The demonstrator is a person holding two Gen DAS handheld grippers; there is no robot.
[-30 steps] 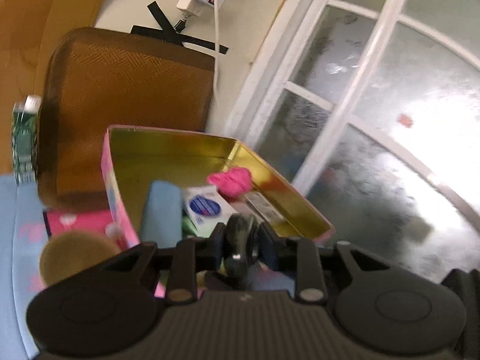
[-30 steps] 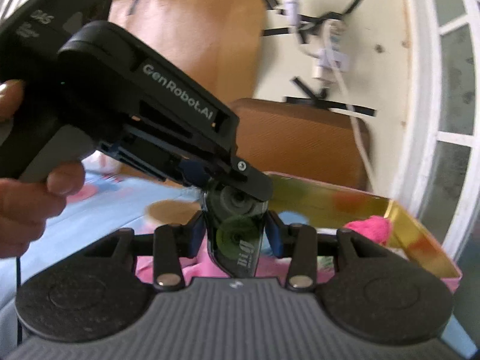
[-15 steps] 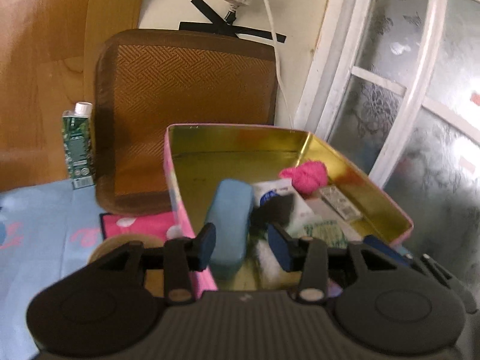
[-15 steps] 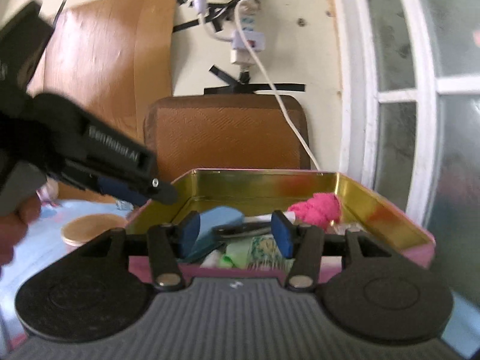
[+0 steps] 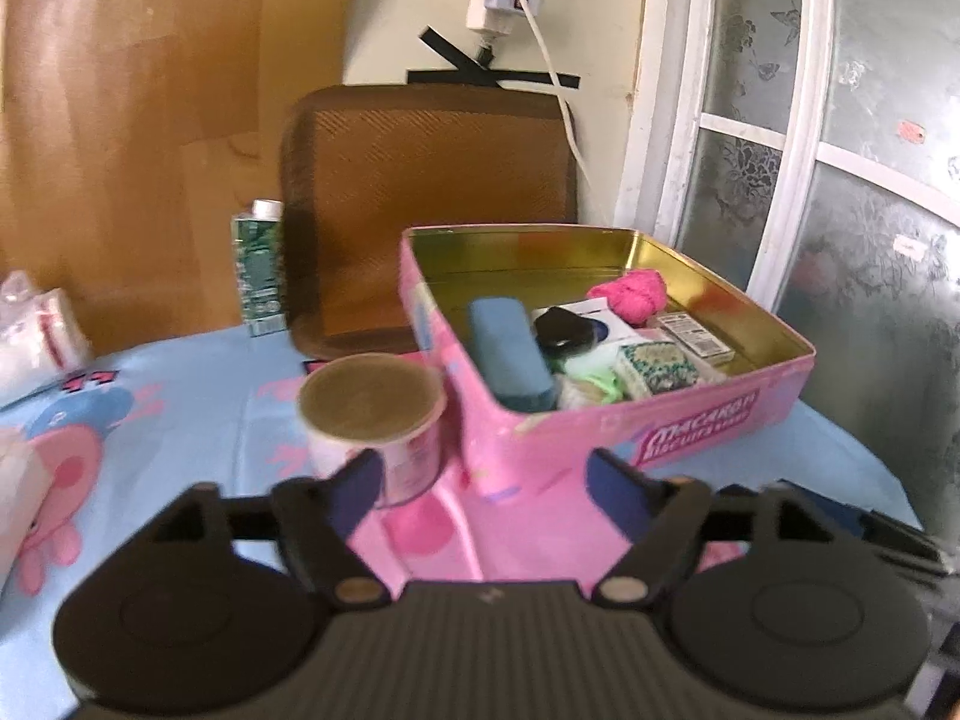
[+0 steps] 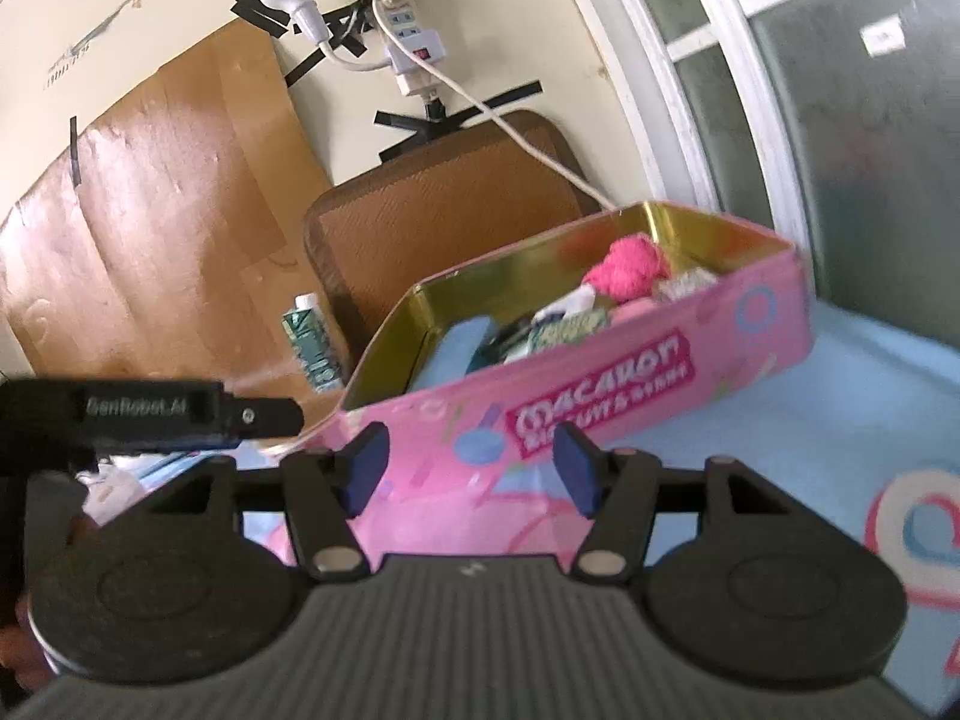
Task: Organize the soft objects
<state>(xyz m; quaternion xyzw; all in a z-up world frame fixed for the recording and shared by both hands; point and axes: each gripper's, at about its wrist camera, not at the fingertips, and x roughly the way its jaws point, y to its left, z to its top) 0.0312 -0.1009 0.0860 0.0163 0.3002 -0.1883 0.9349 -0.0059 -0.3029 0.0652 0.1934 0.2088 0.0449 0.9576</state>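
Observation:
A pink tin box [image 5: 630, 420] with a gold inside stands on the blue patterned tablecloth; it also shows in the right wrist view [image 6: 600, 384]. Inside lie a blue case [image 5: 507, 348], a pink yarn ball [image 5: 630, 294], a black tape dispenser [image 5: 564, 330], small packets and a green-white soft item [image 5: 591, 381]. My left gripper [image 5: 489, 489] is open and empty, in front of the box. My right gripper [image 6: 471, 468] is open and empty, in front of the box's long side. The left gripper's body [image 6: 150, 414] shows at the left of the right wrist view.
A round tin with a brown lid [image 5: 375, 414] stands left of the box. A green carton [image 5: 258, 267] and a brown cushion [image 5: 432, 198] lean against the wall. White plastic bags [image 5: 36, 330] lie at the far left. A window [image 5: 840, 150] is at the right.
Both grippers opened, let go of the black tape dispenser, which now lies in the box, and drew back from the box.

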